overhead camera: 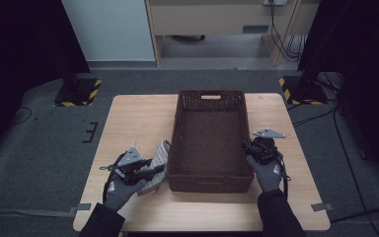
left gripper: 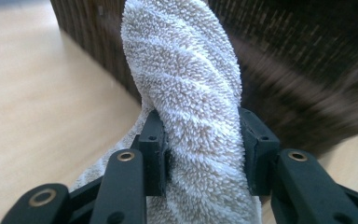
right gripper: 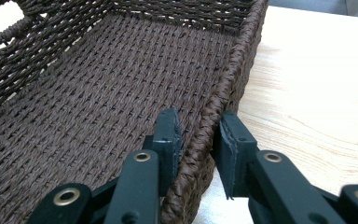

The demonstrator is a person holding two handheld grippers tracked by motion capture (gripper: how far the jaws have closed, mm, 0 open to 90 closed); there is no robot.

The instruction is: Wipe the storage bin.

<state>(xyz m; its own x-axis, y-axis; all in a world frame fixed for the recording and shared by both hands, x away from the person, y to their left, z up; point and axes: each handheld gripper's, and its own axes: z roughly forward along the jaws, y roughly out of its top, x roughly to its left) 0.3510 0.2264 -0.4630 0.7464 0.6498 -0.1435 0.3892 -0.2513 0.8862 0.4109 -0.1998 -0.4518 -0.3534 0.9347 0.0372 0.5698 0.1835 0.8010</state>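
Jaws of the left gripper (left gripper: 200, 154) are clenched on a rolled white towel (left gripper: 186, 93), one pad pressed into each side of the roll; the terry cloth bulges out above the pads and rises past them. In the high view the left gripper (overhead camera: 150, 170) sits at the near left of the table (overhead camera: 128, 118), held in a gloved left hand (overhead camera: 121, 190), with the towel (overhead camera: 160, 153) lying just beside the left wall of the basket (overhead camera: 175, 143); whether cloth and wicker touch cannot be told. The right gripper (right gripper: 198, 149) straddles the right rim of the basket (right gripper: 214, 107): one jaw stands inside the wall, the other outside, and both pads sit close against the woven edge, grasping it. In the high view the right gripper (overhead camera: 256, 148) lies at the near right side of the basket, held by the gloved right hand (overhead camera: 266, 173). The basket is a dark brown wicker tray, rectangular, standing at the middle of the light wooden table with its long sides running near to far.
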